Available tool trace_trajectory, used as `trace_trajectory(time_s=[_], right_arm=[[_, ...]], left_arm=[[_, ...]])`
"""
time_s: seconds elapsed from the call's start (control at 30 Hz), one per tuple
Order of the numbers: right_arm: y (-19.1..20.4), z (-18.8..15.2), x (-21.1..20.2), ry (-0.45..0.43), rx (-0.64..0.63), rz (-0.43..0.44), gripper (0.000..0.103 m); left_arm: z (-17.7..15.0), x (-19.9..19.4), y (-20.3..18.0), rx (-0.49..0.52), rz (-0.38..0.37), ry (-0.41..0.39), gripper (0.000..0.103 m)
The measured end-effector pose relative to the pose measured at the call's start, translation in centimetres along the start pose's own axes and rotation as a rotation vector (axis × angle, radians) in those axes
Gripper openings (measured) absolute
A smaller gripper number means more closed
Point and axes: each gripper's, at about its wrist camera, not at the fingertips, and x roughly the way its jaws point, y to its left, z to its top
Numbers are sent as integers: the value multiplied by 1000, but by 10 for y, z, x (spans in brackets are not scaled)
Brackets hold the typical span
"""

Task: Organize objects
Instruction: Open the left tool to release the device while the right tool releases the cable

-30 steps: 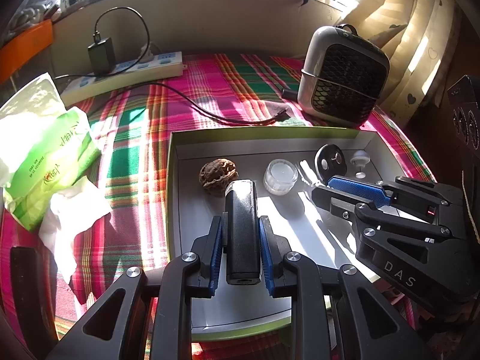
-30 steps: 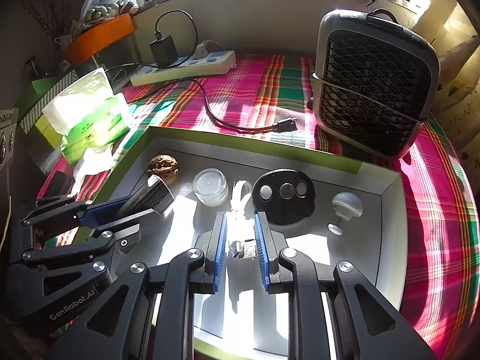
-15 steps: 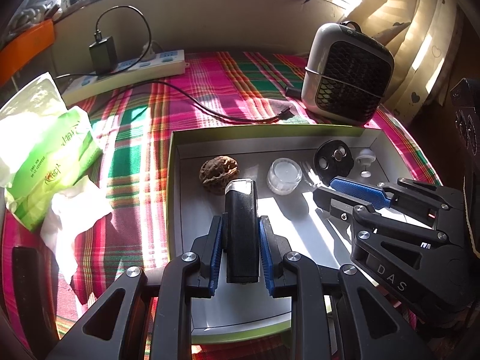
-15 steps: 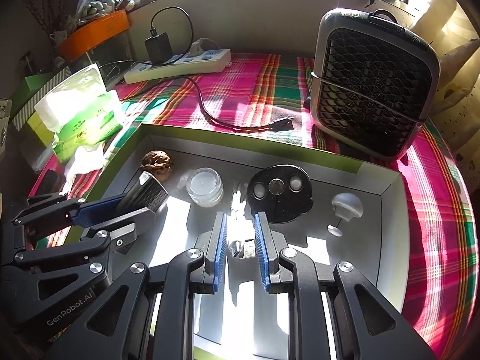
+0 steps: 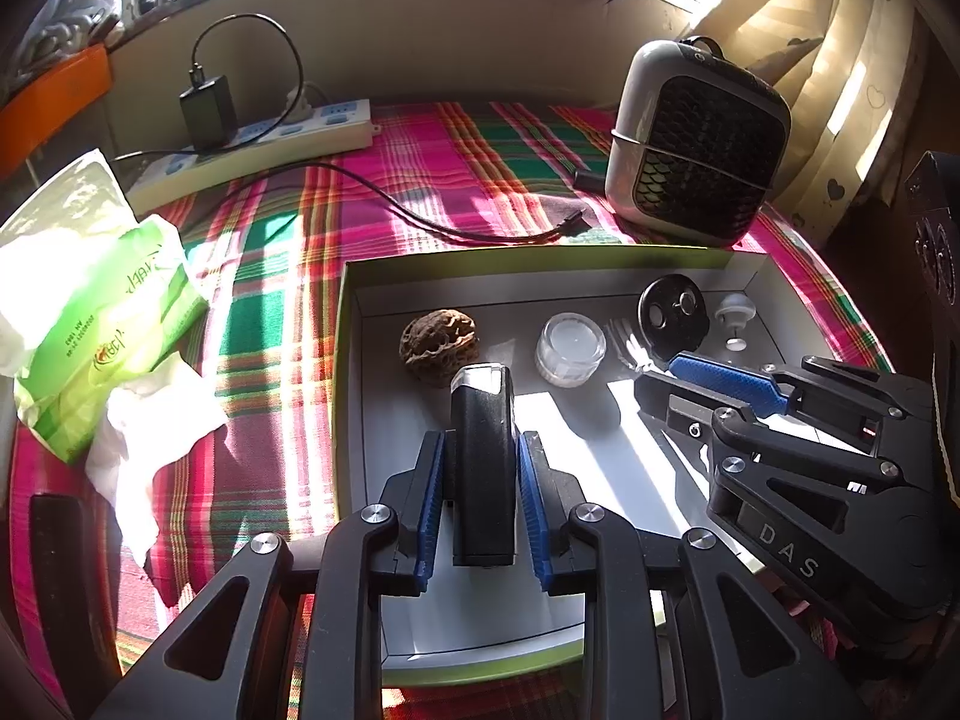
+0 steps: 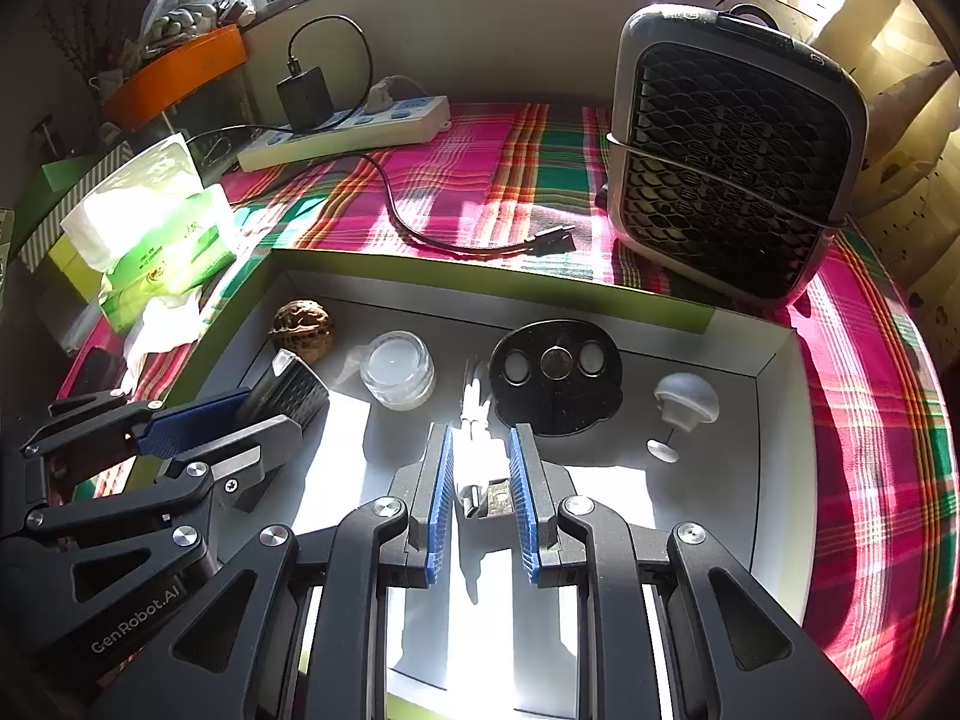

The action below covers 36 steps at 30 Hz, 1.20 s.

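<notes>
A green-rimmed grey tray lies on the plaid cloth. In it are a walnut, a small clear jar, a black disc with holes and a white knob. My left gripper is shut on a black rectangular device just above the tray floor, near the walnut. My right gripper is shut on a white cable bundle in front of the disc.
A small heater stands behind the tray on the right. A black cord and a power strip lie at the back. A green tissue pack sits at the left.
Both grippers have drawn back slightly toward the near side with their objects still held. The heater and tray contents look a little farther away.
</notes>
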Motion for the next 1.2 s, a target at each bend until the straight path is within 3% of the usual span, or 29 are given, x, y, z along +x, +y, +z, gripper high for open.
trace_trajectory(time_s=[0.67,1.2], right_arm=[[-4,-6,-14,-24,28,1,34],[1,-20,-45,-71,31,-4,34]], left_arm=[[-5,-12,-2,-10,1,-7,33],[-20,-40,-5,-6,21,-54,33]])
